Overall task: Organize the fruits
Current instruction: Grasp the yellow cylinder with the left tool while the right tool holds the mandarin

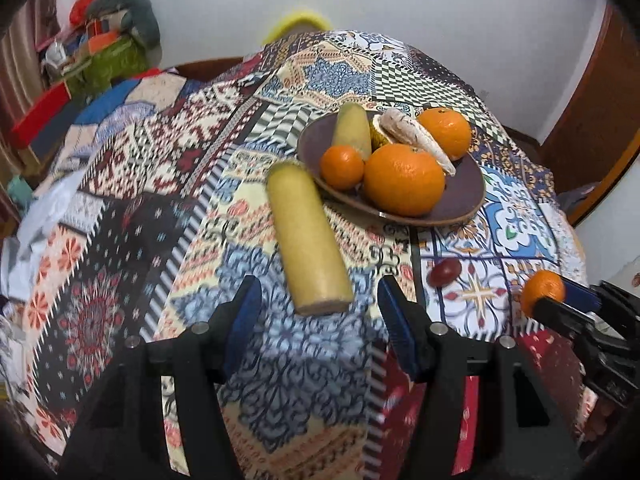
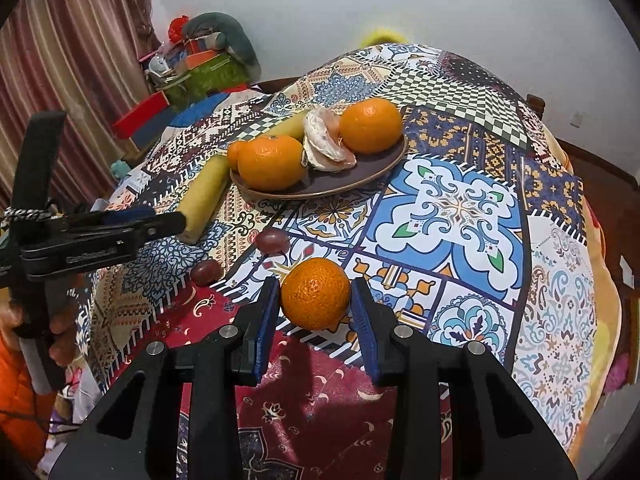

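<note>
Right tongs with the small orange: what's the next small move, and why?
Probably carry the small orange up and forward to the brown plate and set it in the bare near-right part. The right tongs are shut on it, the other oranges already sit on that plate, and the left tongs hang open by the yellow cylinder.

Left gripper [image 1: 320, 312] fingers spread apart, pointing downward; right gripper [image 2: 316, 312] fingers clamped, angled down.
</note>
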Motion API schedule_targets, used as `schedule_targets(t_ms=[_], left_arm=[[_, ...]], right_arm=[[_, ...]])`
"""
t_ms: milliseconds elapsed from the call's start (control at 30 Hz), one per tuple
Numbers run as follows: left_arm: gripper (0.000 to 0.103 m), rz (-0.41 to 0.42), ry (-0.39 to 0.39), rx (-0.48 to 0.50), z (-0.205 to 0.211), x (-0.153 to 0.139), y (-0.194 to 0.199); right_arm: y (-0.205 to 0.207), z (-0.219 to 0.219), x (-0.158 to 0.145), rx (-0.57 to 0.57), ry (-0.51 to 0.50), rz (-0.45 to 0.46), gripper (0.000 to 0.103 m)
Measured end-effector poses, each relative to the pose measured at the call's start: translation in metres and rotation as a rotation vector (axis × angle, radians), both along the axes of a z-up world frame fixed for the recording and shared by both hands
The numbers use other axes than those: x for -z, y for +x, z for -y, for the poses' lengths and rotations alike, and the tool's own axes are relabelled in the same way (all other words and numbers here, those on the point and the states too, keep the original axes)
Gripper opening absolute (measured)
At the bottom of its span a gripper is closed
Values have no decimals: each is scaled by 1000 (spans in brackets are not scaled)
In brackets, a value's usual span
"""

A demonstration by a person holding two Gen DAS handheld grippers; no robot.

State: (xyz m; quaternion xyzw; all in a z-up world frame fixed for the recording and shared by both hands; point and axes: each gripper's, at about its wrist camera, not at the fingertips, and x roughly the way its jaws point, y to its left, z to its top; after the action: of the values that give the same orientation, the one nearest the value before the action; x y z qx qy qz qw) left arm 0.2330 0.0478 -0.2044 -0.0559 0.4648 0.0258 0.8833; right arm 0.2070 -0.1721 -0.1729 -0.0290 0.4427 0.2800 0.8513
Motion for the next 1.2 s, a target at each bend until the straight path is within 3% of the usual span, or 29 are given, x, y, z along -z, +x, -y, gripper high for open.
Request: schedule_targets(t_ms=[100, 300, 600, 800, 1200], left_arm=[[60, -27, 2, -33, -3, 11, 18], [42, -50, -53, -47, -14, 25, 28], [38, -61, -24, 37, -18, 19, -10], [38, -89, -50, 87, -23, 15, -38], [38, -150, -43, 119, -21, 18, -8]], right_arm=[[0, 3, -1, 7, 3, 2, 33], [1, 9, -1, 20, 2, 2, 33], [1, 10, -3, 25, 10, 3, 33], [-2, 8, -7, 17, 12, 14, 33], [-1, 4, -11, 12, -12, 32, 33]])
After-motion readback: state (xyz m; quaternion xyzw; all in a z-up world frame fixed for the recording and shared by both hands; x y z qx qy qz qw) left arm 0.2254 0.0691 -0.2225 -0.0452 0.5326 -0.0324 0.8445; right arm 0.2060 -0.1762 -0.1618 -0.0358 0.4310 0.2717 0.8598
